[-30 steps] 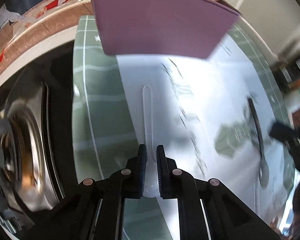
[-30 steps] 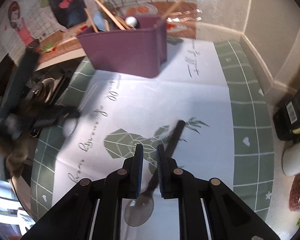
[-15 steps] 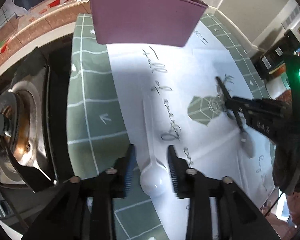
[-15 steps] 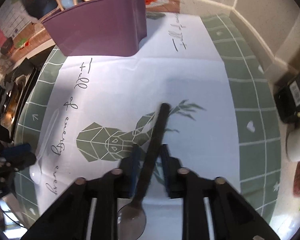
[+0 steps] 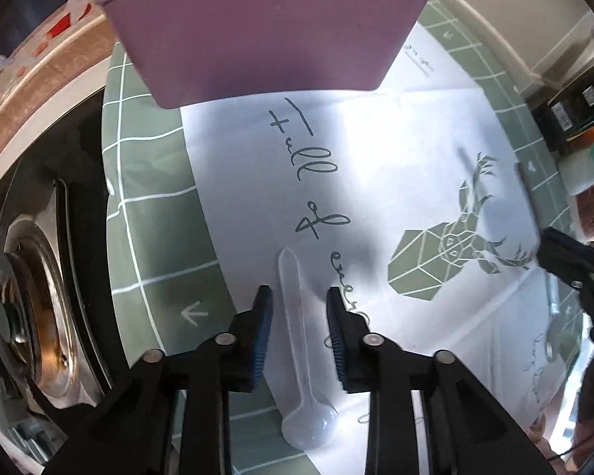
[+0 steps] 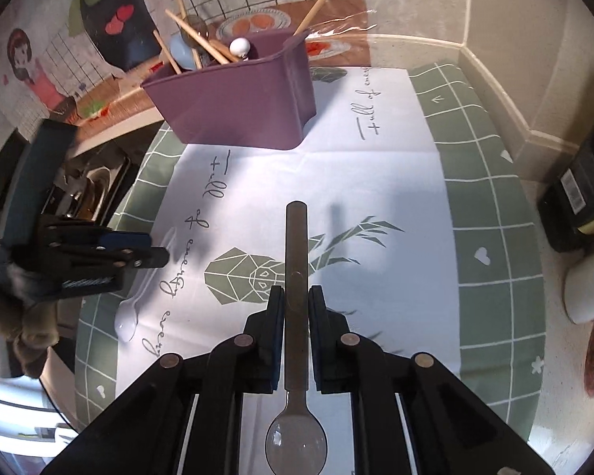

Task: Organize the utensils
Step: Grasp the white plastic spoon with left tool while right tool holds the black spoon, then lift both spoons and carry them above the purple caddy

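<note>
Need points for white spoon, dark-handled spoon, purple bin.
white spoon (image 5: 295, 316), left wrist view, on its handle between the open fingers.
dark-handled spoon (image 6: 296, 253), right wrist view, on the handle.
purple bin (image 6: 233, 107), right wrist view, on its front wall.

Each gripper, left (image 5: 299, 308) and right (image 6: 296, 304), is built of matte black angular linkage arms, joined by round silver pivot screws. The fingers (image 5: 262, 330) are faced with dark blue ribbed pads. White lettering is seen on the left body.
</note>
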The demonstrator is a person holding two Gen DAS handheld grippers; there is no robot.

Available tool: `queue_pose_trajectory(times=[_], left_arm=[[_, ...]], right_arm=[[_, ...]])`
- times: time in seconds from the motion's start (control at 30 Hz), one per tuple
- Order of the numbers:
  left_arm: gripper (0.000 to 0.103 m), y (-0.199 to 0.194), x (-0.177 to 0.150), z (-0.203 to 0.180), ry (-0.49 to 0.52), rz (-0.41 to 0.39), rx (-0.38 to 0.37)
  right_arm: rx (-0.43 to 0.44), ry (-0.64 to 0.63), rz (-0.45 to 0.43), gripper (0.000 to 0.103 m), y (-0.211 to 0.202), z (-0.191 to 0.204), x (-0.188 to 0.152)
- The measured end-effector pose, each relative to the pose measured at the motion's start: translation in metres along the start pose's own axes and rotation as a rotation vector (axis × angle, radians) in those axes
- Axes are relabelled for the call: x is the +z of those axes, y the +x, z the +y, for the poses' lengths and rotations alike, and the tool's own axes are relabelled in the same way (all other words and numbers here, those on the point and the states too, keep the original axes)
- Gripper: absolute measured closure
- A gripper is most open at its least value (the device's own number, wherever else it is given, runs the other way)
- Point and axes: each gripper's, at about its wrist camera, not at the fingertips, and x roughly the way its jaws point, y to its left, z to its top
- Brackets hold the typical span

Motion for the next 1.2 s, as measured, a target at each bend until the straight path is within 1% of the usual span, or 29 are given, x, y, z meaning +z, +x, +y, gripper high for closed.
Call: queue_pose_trajectory(times=[0.03,0.13,0.2,0.27,0.33,0.43,0.47,0.53,0.63,0.73,0.83,1.07,1.2], left_arm=[[0.084,0.002,0.0,-0.001,0.008,0.005,0.009],[0.09,0.003,0.0,-0.006,0.025,-0.01,0.022],[0.092,0.003,0.0,-0.01,0.029,-0.028,0.017],[0.092,0.001,-0.008,-0.008,0.006,-0.064,-0.004],[0.092,-0.007,-0.023,-0.003,-0.047,-0.126,-0.035],[0.093,-0.027,-0.049,0.006,-0.122,-0.238,-0.034],[0.093,-0.035,-0.058,0.012,-0.163,-0.276,-0.042],[0.093,-0.05,-0.07,0.024,-0.219,-0.328,-0.077],[0.093,-0.078,-0.088,0.033,-0.26,-0.417,-0.099],[0.093,-0.097,-0.101,0.036,-0.275,-0.47,-0.122],[0.093,-0.113,-0.111,0.034,-0.272,-0.51,-0.128],[0.094,-0.137,-0.126,0.032,-0.259,-0.577,-0.127],[0.094,-0.147,-0.127,0.029,-0.238,-0.595,-0.119]], right_arm=[[0.0,0.002,-0.004,0.092,-0.003,-0.001,-0.001],[0.001,0.005,-0.011,0.092,-0.005,-0.002,-0.002],[0.004,0.005,-0.017,0.092,-0.007,-0.002,-0.002],[0.002,0.002,-0.029,0.092,-0.01,0.001,-0.002],[0.001,0.0,-0.048,0.092,-0.014,0.004,-0.002],[-0.015,-0.023,-0.079,0.092,-0.022,0.014,-0.002],[-0.02,-0.032,-0.084,0.092,-0.024,0.018,-0.002],[-0.028,-0.049,-0.093,0.092,-0.027,0.024,-0.002],[-0.045,-0.087,-0.112,0.092,-0.033,0.037,-0.005],[-0.033,-0.113,-0.119,0.092,-0.038,0.049,-0.009],[-0.031,-0.142,-0.136,0.092,-0.043,0.06,-0.011],[-0.041,-0.175,-0.169,0.092,-0.051,0.071,-0.01],[-0.043,-0.171,-0.178,0.092,-0.052,0.072,-0.01]])
